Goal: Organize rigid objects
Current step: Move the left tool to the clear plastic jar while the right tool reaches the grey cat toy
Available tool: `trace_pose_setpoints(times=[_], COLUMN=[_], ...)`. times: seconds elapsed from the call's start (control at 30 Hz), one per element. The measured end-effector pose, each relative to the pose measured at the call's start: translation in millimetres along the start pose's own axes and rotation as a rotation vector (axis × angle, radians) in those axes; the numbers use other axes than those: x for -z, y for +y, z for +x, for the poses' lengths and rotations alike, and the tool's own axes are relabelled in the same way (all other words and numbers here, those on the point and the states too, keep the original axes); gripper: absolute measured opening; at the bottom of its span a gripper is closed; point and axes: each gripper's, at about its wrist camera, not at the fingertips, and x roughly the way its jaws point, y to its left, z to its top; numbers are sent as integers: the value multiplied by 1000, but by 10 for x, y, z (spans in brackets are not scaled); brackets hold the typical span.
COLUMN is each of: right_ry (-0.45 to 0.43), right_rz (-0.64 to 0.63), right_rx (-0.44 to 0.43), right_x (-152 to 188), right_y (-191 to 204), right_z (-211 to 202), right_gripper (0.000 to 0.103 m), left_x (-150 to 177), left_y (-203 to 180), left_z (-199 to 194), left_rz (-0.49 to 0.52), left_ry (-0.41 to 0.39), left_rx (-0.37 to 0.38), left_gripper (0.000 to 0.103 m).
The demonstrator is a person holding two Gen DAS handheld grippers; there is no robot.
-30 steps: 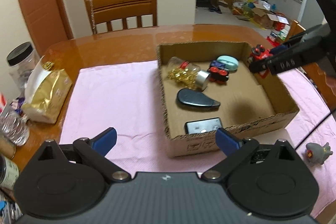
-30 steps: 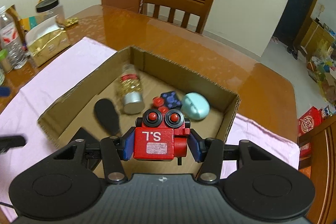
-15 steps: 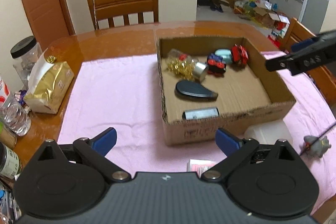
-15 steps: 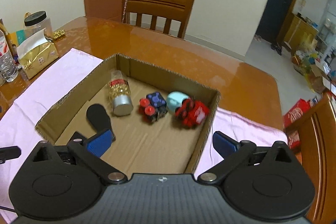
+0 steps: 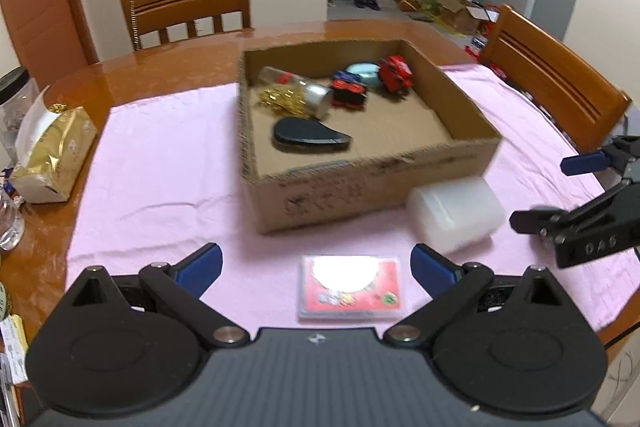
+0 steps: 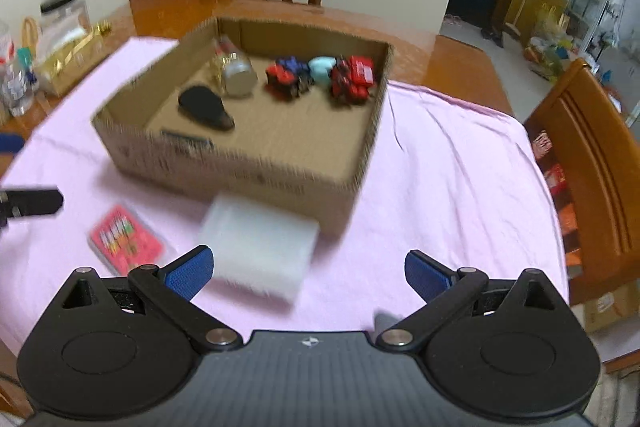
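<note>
On your pink cloth [image 5: 160, 167], the cardboard box [image 6: 240, 163] holds the red robot [image 6: 354, 77]; your left gripper [image 5: 316, 267] and right gripper [image 6: 308, 269] hover tilted downward, tongs apart, empty.

Your left gripper [image 5: 316, 265] is matte black, with a ribbed grey-black body at six o'clock and two round discs at seven and five. Blue pads tip its fingers [image 5: 200, 261], and silver screws sit on the linkage arms. Your right gripper [image 6: 308, 267] is built the same, with a small star mark on its centre. Over at three o'clock in the left view, white "DAS" lettering marks its black finger.
</note>
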Motion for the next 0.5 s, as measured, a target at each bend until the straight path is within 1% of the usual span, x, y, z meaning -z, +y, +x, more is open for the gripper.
trace_pose_setpoints(times=[0.13, 0.2, 0.33, 0.5], right_ry=[3, -10, -40, -19], right_rz=[-35, -68, -126, -106], right_rx=[-51, -71, -66, -96], right_x=[256, 362, 525, 685], right_y=[-63, -101, -245, -553], right_z=[5, -21, -141, -137], right_gripper=[103, 103, 103, 103], left_x=[134, 206, 361, 590], left_y=[-237, -378, -670, -961], left_z=[-2, 3, 19, 107], left_rz=[-3, -17, -43, -66], left_ry=[34, 55, 84, 142], left_rx=[9, 11, 29, -18], left_gripper=[100, 100, 100, 100])
